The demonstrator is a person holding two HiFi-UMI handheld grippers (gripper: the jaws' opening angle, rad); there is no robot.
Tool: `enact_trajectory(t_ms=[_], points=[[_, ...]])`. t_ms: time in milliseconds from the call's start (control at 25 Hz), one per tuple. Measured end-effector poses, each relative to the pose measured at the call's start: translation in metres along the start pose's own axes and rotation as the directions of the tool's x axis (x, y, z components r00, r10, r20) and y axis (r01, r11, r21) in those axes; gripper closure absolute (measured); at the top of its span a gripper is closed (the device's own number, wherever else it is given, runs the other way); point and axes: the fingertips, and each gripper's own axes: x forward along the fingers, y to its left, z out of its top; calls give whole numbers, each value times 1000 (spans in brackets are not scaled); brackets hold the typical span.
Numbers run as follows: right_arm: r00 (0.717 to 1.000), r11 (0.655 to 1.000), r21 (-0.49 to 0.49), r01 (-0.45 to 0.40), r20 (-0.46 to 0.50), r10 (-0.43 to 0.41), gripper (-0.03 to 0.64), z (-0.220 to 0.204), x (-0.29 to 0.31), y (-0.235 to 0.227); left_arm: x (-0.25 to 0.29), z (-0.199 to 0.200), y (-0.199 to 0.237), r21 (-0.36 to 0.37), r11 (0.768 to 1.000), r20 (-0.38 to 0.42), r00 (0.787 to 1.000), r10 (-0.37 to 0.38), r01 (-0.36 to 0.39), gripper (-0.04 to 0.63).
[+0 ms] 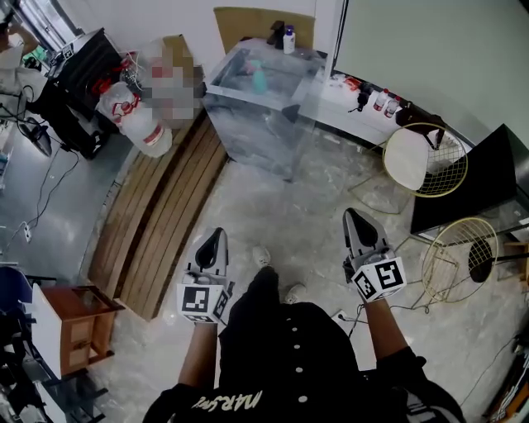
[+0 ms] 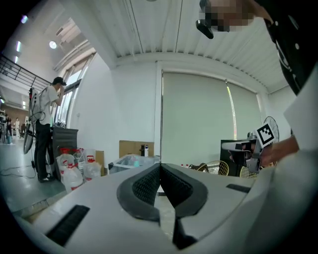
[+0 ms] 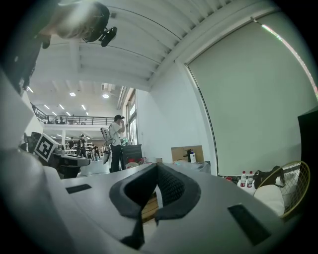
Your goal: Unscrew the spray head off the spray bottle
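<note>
Both grippers are held out in front of the person, well short of the tabletop (image 1: 285,124), which is covered in clear plastic. The left gripper (image 1: 217,234) is pointed over the marbled floor (image 1: 306,223) beside a run of wooden boards (image 1: 165,223). Its jaws are seen closed pad to pad in the left gripper view (image 2: 160,166), with nothing between them. The right gripper (image 1: 354,214) is held level, and its jaws are likewise shut and empty in the right gripper view (image 3: 157,166).

A small teal bottle (image 1: 259,78) is seen standing on the tabletop, well apart from both grippers. Its spray head cannot be made out at this size. A white bottle with a dark top (image 1: 288,39) is set on a cardboard box (image 1: 248,23) behind the tabletop.
</note>
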Motion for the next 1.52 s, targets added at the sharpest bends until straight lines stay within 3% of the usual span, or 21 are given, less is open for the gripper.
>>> enact_trajectory(t_ms=[400,800,1520], points=[[1000,1000,-14,-18,-16,18,606,-4,41,-29,59,-9,17,-7,1000,-7,1000,-6,6,571],[1000,999,-27,20,-10,-20,606,19,110,-81,151,21,48,-4,1000,9,1000,-29,29,571],[997,996,-39,76,35,-75,606,34,260,-123,273,46,145,12,998,35,997,-69,68,571]])
